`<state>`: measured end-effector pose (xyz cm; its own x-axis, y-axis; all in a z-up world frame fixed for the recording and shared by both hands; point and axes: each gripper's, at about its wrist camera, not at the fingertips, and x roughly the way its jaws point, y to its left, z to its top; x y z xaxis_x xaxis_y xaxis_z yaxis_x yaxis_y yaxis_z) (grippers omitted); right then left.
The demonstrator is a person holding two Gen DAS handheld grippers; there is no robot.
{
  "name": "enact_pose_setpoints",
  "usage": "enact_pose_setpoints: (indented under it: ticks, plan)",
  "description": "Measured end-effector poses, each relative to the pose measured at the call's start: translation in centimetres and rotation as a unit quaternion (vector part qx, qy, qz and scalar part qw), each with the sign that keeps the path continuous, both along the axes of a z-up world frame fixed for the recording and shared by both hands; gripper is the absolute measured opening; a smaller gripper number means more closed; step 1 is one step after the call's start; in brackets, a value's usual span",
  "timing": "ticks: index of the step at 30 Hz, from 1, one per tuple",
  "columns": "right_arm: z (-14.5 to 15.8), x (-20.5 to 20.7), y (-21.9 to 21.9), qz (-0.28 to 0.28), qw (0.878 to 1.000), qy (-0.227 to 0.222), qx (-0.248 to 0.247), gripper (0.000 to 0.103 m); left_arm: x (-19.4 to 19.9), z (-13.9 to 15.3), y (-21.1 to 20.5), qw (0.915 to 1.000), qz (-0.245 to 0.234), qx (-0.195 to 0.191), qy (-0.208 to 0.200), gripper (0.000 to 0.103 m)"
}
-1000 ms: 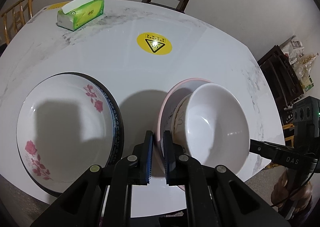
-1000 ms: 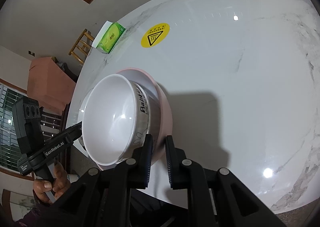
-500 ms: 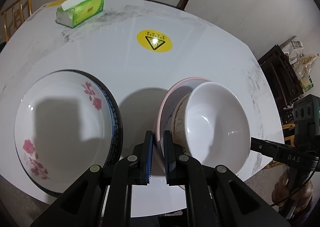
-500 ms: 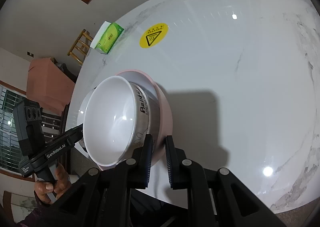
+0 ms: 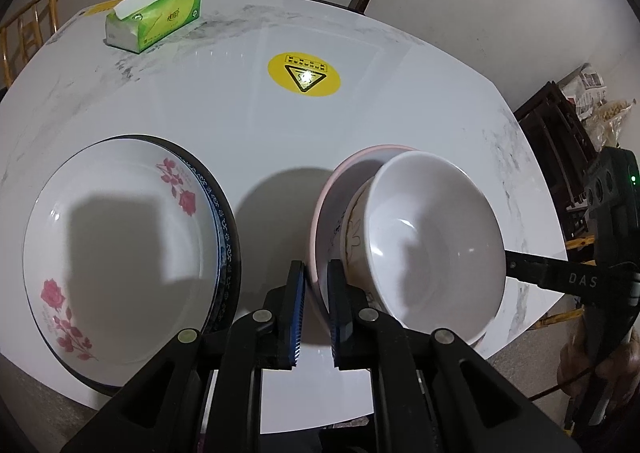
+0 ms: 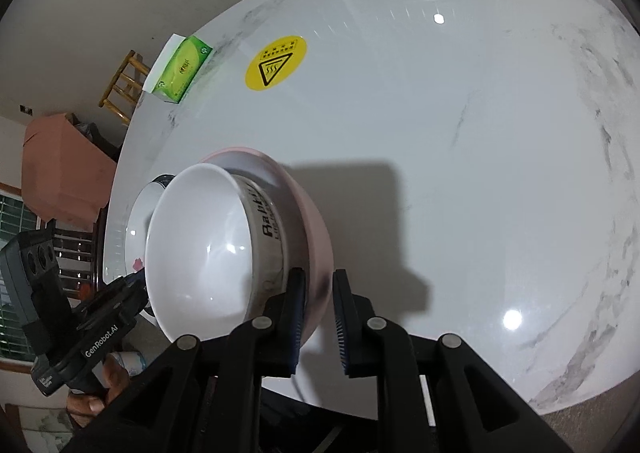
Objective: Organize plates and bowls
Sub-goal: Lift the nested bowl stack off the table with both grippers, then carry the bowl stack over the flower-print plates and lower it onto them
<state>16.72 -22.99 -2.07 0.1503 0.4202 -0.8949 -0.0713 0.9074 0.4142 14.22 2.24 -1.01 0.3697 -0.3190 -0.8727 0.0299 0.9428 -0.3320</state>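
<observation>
While the round marble table (image 5: 248,125) fills both views, we hold our two grippers low at its near edge, each reaching in from an opposite side of the same stack. Our left gripper (image 5: 316,277) pinches the near-left rim of the pink bowl (image 5: 326,205) between its fingers, and our right gripper (image 6: 318,289) pinches the same pink bowl (image 6: 310,221) at its opposite rim; both point forward and slightly down. Compared with a second ago, the pink bowl and its contents sit a little higher and closer in the left view, the tissue box has drifted lower in the frame, and both grips remain as they were. To the left of the stack, apart from it, a white plate with red roses (image 5: 116,241) lies nested in a dark blue-rimmed plate (image 5: 226,225) on the table. Inside the pink bowl sits a white bowl (image 5: 436,241), tilted, with printed lettering on its outer wall in the right view (image 6: 200,249). Farther off lie a yellow warning sticker (image 5: 304,74) and a green tissue box (image 5: 154,23).
</observation>
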Motion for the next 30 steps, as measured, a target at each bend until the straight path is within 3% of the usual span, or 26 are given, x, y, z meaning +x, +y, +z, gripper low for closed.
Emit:
enact_pose_setpoints:
  ticks: [6, 17, 30]
  plan:
    - [0.2, -0.5, 0.0, 0.023, 0.999, -0.022, -0.004, 0.014, 0.0, 0.1, -0.2, 0.9998, -0.003, 0.008, -0.016, 0.007]
    - [0.3, -0.6, -0.8, 0.007, 0.999, -0.022, 0.026, 0.014, 0.0, 0.3, 0.1, 0.9999, 0.007, -0.008, -0.011, 0.007]
    - [1.4, -0.3, 0.5, 0.013, 0.998, -0.026, 0.050, 0.014, -0.1, 2.7, 1.4, 0.9989, 0.028, -0.004, -0.037, 0.006]
